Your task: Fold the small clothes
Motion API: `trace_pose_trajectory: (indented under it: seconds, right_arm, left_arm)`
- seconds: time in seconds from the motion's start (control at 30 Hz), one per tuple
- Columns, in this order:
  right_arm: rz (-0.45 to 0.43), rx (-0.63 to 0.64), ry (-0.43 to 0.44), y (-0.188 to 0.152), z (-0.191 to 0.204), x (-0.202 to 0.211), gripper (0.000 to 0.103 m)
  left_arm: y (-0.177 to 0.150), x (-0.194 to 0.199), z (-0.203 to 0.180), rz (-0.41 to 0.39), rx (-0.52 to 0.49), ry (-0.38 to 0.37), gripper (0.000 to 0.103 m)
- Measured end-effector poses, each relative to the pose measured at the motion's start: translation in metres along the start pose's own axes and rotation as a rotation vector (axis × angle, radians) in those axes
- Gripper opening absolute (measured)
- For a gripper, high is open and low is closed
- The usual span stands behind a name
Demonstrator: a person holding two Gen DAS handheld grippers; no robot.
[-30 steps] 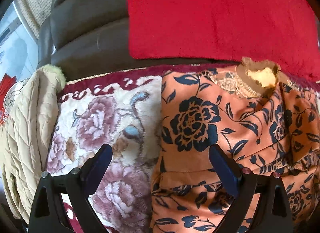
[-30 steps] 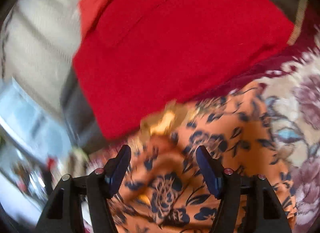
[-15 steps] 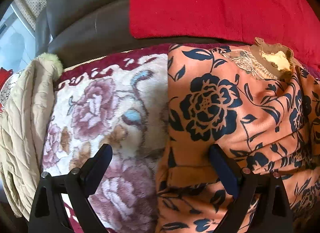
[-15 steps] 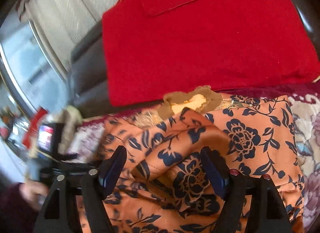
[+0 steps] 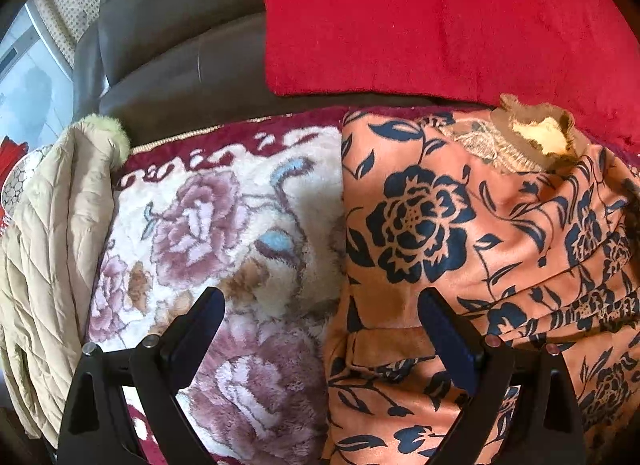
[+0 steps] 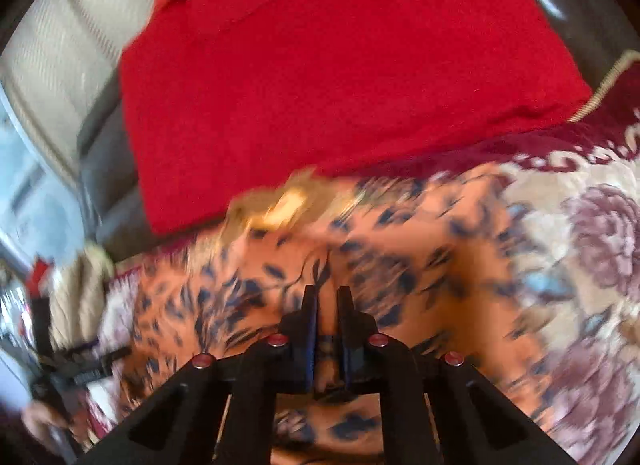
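Fingers (image 6: 310,313) of the right gripper (image 6: 327,299) have just been closing and are pinching orange floral garment (image 5: 460,233) fabric. Left gripper (image 5: 320,305) is hanging wide open, straddling the garment's edge on the floral blanket (image 5: 208,217).

A home: leather sofa (image 5: 168,37), floral blanket (image 5: 224,225), red cushion (image 5: 420,17).

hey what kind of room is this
Probably a living room: a dark leather sofa with a red cushion against its back and a floral plush blanket over the seat.
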State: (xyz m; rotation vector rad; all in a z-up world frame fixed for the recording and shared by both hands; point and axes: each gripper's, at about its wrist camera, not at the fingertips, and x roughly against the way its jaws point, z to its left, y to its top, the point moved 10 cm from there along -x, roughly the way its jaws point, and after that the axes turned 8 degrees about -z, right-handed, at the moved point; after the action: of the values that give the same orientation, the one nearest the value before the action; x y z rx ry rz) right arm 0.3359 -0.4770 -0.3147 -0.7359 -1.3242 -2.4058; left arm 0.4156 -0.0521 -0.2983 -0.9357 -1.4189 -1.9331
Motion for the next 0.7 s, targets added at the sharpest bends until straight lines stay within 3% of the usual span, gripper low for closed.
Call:
trace_pose_trajectory:
  seconds: [0.13,0.27,0.33,0.37,0.43,0.5,0.63,0.7]
  right_arm:
    - [-0.051,-0.189,0.029,0.029,-0.049,0.002,0.011]
    - [-0.047,-0.361,0.073,0.038,-0.08,0.013,0.02]
    - [-0.039,-0.447,0.133,0.04,-0.088,0.022,0.066]
    - [-0.041,-0.463,0.146,0.039,-0.092,0.026,0.098]
    - [-0.062,-0.477,0.207,0.038,-0.09,0.035,0.1]
    - [-0.011,-0.435,0.307,0.035,-0.066,0.03,0.098]
    - [0.096,-0.398,0.374,0.005,-0.036,0.021,0.093]
    - [0.159,-0.371,0.361,-0.013,-0.024,0.01,0.074]
  left_arm:
    - [0.005,0.002,0.004,0.0,0.015,0.019,0.097]
    - [0.009,0.009,0.004,-0.027,0.026,0.007,0.097]
    - [0.01,0.01,0.002,-0.032,0.018,0.004,0.097]
    - [0.01,0.011,0.0,-0.032,0.011,0.003,0.097]
    - [0.009,0.011,-0.003,-0.031,0.006,0.005,0.097]
    - [0.01,0.012,-0.007,-0.035,0.007,0.003,0.097]
    - [0.012,0.014,-0.017,-0.05,0.004,-0.006,0.097]
    - [0.013,0.014,-0.022,-0.051,-0.002,-0.012,0.097]
